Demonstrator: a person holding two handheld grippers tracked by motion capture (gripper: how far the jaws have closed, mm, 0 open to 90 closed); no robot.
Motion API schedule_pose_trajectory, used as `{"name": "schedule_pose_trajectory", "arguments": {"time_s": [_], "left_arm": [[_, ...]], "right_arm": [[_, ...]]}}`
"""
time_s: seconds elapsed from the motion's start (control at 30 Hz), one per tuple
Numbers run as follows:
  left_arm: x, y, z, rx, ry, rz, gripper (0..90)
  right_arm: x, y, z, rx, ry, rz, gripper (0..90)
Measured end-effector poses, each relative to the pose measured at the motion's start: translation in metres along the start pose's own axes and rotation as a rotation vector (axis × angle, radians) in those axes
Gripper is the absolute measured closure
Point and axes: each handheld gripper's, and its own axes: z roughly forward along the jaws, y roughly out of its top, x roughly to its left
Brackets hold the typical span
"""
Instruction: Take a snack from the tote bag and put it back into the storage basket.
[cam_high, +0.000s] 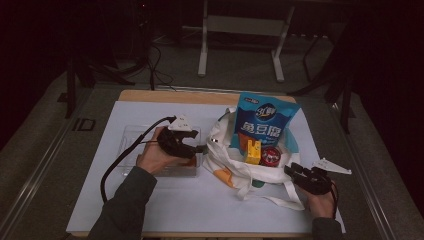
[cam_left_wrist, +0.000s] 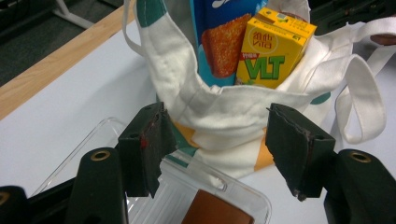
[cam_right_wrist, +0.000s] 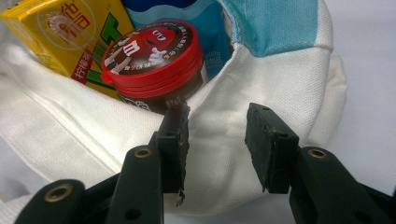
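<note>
A white tote bag (cam_high: 223, 150) stands open at mid-table. Inside it are a blue snack pouch (cam_high: 264, 122), a yellow drink carton (cam_high: 252, 151) and a red-lidded candy jar (cam_high: 270, 156). My left gripper (cam_high: 197, 148) hovers over a clear plastic tray (cam_high: 129, 137) left of the bag. Its jaws are open with nothing between them (cam_left_wrist: 219, 149), pointing at the bag's side (cam_left_wrist: 224, 116). A brown block (cam_left_wrist: 217, 212) lies in the tray below. My right gripper (cam_high: 292, 170) is at the bag's near right side. Its jaws stand apart (cam_right_wrist: 219, 144) in front of the cloth (cam_right_wrist: 219, 93), just below the jar (cam_right_wrist: 152, 60).
A white sheet (cam_high: 165, 205) covers the table, with a wooden edge (cam_high: 150, 96) at the back. The bag's loose handles (cam_high: 280, 200) lie toward the front. My left gripper's cable (cam_high: 117, 162) loops across the sheet. A white frame (cam_high: 202, 45) stands on the floor beyond.
</note>
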Motion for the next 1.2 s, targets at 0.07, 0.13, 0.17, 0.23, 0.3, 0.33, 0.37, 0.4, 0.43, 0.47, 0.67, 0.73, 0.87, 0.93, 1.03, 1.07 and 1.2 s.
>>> {"name": "schedule_pose_trajectory", "arguments": {"time_s": [0.07, 0.13, 0.17, 0.23, 0.3, 0.33, 0.37, 0.4, 0.43, 0.47, 0.67, 0.73, 0.87, 0.93, 1.03, 1.07, 1.2], "left_arm": [[-0.001, 0.001, 0.001, -0.007, 0.003, -0.014, 39.1], [-0.002, 0.003, 0.002, -0.004, 0.010, -0.013, 38.5], [-0.003, 0.004, 0.003, -0.001, -0.001, -0.011, 38.5], [-0.003, 0.005, 0.004, -0.004, -0.017, -0.007, 42.2], [-0.005, 0.007, 0.005, -0.009, -0.026, -0.006, 42.4], [-0.005, 0.008, 0.006, -0.010, -0.027, -0.006, 42.3], [-0.005, 0.009, 0.006, -0.012, -0.026, -0.003, 41.6], [-0.006, 0.010, 0.007, -0.013, -0.024, -0.004, 41.1], [-0.006, 0.011, 0.008, -0.014, -0.029, -0.001, 40.9], [-0.007, 0.012, 0.009, -0.012, -0.026, -0.001, 39.5], [-0.010, 0.018, 0.016, -0.018, -0.024, 0.002, 37.4], [-0.012, 0.020, 0.019, -0.029, -0.040, 0.010, 38.3], [-0.017, 0.024, 0.024, -0.041, -0.070, 0.039, 39.4], [-0.018, 0.025, 0.026, -0.048, -0.075, 0.039, 39.4], [-0.020, 0.028, 0.030, -0.060, -0.090, 0.044, 40.3], [-0.021, 0.029, 0.031, -0.061, -0.093, 0.053, 41.2], [-0.025, 0.033, 0.037, -0.057, -0.096, 0.074, 42.4]], "right_arm": [[0.000, 0.000, 0.000, -0.002, 0.001, 0.003, 59.0], [0.000, 0.000, 0.001, -0.001, 0.000, 0.002, 59.0], [0.000, 0.000, 0.001, -0.001, 0.000, 0.002, 59.0], [0.000, -0.001, 0.001, -0.002, 0.002, 0.002, 59.0], [-0.001, -0.001, 0.001, -0.004, 0.003, 0.002, 59.0], [-0.001, -0.001, 0.001, -0.005, 0.003, 0.003, 59.0], [-0.001, -0.002, 0.001, -0.007, 0.004, 0.003, 59.0], [-0.001, -0.002, 0.001, -0.008, 0.005, 0.003, 59.0], [-0.001, -0.002, 0.001, -0.010, 0.006, 0.004, 59.0], [-0.001, -0.003, 0.001, -0.012, 0.007, 0.004, 58.9], [-0.001, -0.004, 0.002, -0.015, 0.005, 0.000, 58.8], [0.000, -0.004, 0.002, -0.013, 0.002, -0.005, 58.9], [0.002, -0.004, 0.004, -0.003, -0.015, -0.034, 58.9], [0.003, -0.004, 0.004, 0.002, -0.019, -0.045, 59.0], [0.003, -0.004, 0.004, 0.006, -0.024, -0.052, 59.1], [0.004, -0.004, 0.005, 0.008, -0.025, -0.053, 59.2], [0.004, -0.004, 0.005, 0.015, -0.022, -0.053, 60.1]]}}
